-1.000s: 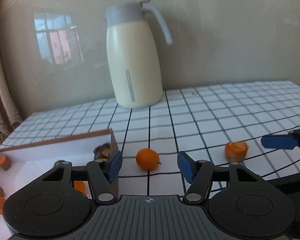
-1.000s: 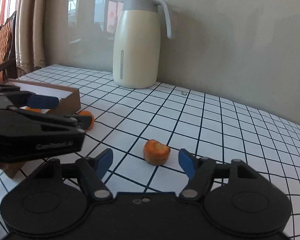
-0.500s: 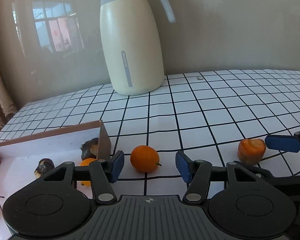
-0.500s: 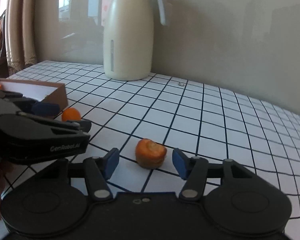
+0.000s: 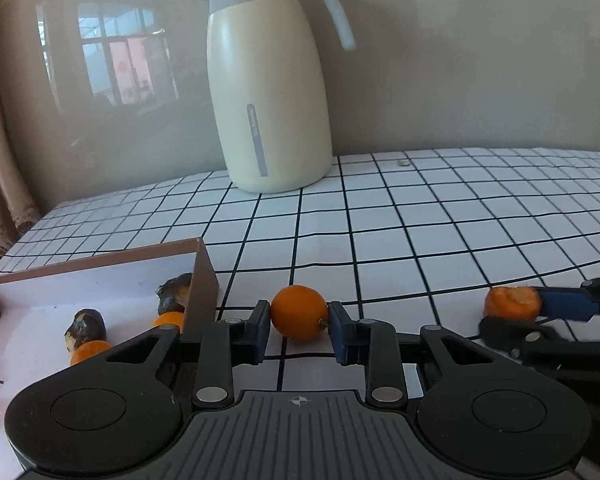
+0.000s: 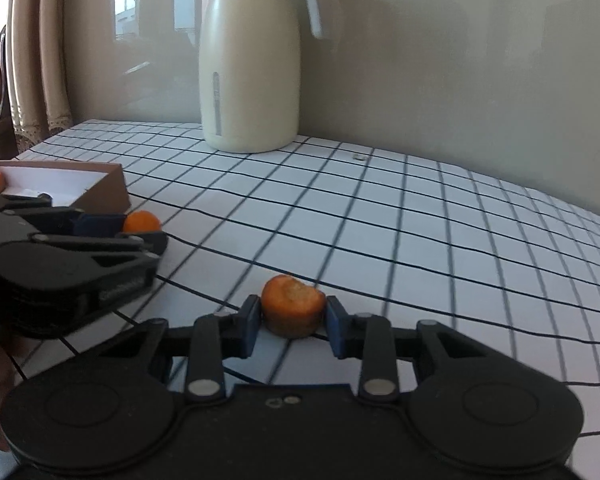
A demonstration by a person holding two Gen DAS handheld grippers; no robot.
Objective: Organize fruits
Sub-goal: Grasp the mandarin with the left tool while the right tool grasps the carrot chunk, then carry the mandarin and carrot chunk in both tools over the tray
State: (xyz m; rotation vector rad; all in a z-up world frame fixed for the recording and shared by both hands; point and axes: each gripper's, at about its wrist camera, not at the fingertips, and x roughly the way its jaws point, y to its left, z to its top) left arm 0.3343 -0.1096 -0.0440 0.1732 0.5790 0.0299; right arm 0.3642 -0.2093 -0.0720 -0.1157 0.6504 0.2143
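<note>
A small round orange (image 5: 299, 312) lies on the checked tablecloth just right of the cardboard box (image 5: 100, 263). My left gripper (image 5: 299, 322) is closing, and its blue pads press on the orange from both sides. Further right a cut orange chunk (image 6: 292, 304) with a ragged top rests on the cloth. My right gripper (image 6: 292, 320) is closing too, both pads against the chunk's sides. In the right wrist view the left gripper (image 6: 138, 234) shows at the left with the orange (image 6: 141, 222) in it.
The box holds several orange pieces and dark fruits (image 5: 86, 326). A tall cream jug (image 5: 268, 100) with a grey lid stands at the back by the wall. A small pale object (image 5: 403, 163) lies near it. A curtain (image 6: 32, 60) hangs at the left.
Both grippers went from wide open to closed: the left one's pads came in onto the small orange, the right one's onto the cut chunk. Both moved slightly forward.
</note>
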